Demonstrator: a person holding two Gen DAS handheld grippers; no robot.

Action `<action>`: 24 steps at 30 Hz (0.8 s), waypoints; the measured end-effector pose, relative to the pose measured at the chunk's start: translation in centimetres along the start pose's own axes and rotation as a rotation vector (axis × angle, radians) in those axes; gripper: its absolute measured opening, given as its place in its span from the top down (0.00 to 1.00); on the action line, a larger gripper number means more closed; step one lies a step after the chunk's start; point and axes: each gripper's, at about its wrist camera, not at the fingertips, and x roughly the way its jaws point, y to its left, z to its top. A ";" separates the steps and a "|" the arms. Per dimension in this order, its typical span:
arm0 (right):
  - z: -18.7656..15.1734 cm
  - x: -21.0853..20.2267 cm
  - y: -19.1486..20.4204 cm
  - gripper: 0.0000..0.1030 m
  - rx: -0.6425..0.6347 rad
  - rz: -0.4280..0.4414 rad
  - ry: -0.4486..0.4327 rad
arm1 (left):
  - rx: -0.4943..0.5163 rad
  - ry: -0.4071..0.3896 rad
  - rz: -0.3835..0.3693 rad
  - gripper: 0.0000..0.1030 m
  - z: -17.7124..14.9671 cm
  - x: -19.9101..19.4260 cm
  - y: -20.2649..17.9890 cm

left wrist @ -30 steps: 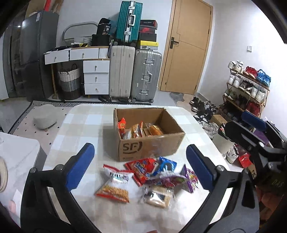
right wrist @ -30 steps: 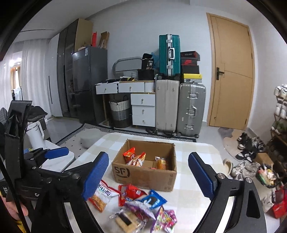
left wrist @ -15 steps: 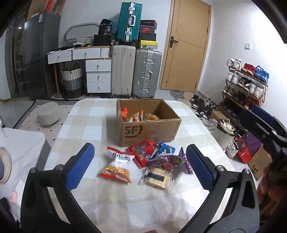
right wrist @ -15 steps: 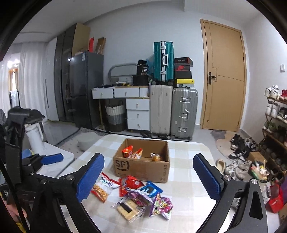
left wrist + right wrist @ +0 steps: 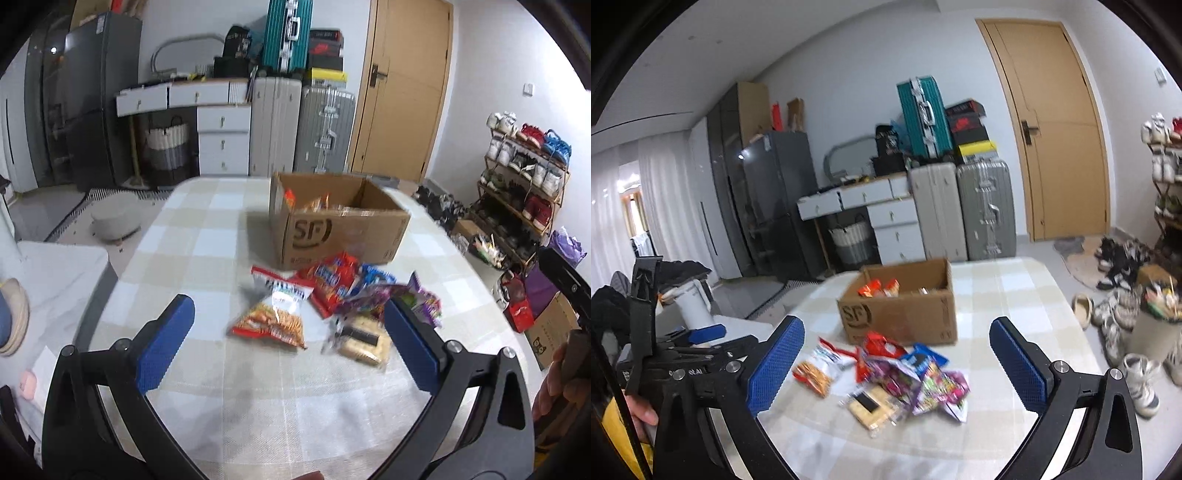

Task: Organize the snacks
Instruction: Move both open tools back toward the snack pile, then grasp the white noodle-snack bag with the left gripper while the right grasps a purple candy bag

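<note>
A brown SF cardboard box [image 5: 343,230] stands open on the checked table [image 5: 207,229] and holds a few snack packs. It also shows in the right wrist view [image 5: 901,314]. In front of it lies a pile of snack packs: an orange chip bag [image 5: 271,319], a red pack [image 5: 330,278], a blue pack [image 5: 923,360], purple candy bags [image 5: 940,386] and a clear cracker pack [image 5: 364,338]. My left gripper [image 5: 290,345] is open and empty, held above the near side of the pile. My right gripper [image 5: 897,363] is open and empty, framing the pile.
Suitcases [image 5: 288,122], white drawers [image 5: 221,142] and a dark fridge [image 5: 96,99] line the far wall beside a wooden door [image 5: 402,88]. A shoe rack [image 5: 524,177] and bags stand right of the table. The left gripper's body [image 5: 665,354] shows at the right wrist view's left.
Both grippers have pulled back from the box and the pile, staying open. The right wrist view has tilted and the box looks farther off.
</note>
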 end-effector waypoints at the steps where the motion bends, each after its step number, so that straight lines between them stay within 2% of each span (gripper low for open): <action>1: -0.4 0.6 -0.4 0.01 0.009 -0.002 0.015 | -0.004 0.014 -0.001 0.01 -0.3 0.7 0.2; 12: -4.4 6.3 -3.4 0.01 0.056 -0.009 0.140 | -0.012 0.085 0.010 0.01 -1.9 7.2 1.3; 24: -6.0 13.7 -6.1 0.01 0.120 0.002 0.322 | -0.015 0.159 0.014 0.01 -2.1 12.7 2.2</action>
